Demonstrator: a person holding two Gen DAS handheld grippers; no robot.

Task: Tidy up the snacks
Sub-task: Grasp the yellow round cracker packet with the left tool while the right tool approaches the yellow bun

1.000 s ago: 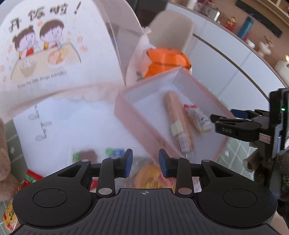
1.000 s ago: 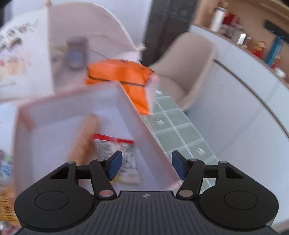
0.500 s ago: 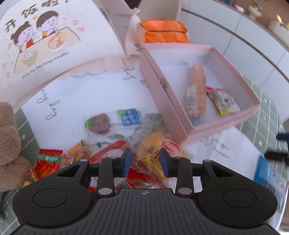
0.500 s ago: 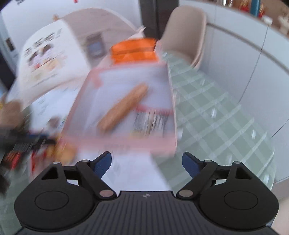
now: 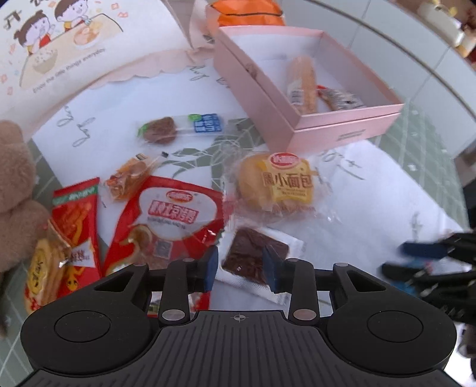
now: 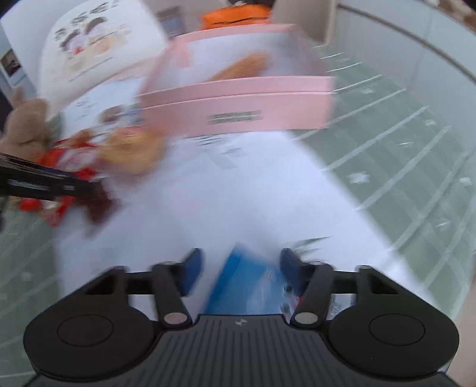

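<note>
This looks like a home dining or kitchen corner. A table with a green checked cloth [image 6: 401, 166] carries a white mat [image 5: 98, 86] printed with cartoon children eating, a brown plush toy [image 5: 12, 178], a pink box [image 5: 336, 125] and loose wrapped snacks such as a small bun [image 5: 276, 186] and a red packet [image 5: 169, 220]. Behind the table runs a white tiled wall [image 5: 395, 50] with a ledge of small ornaments [image 5: 443, 20], and a beige chair back [image 6: 300, 15] stands at the far edge.
</note>
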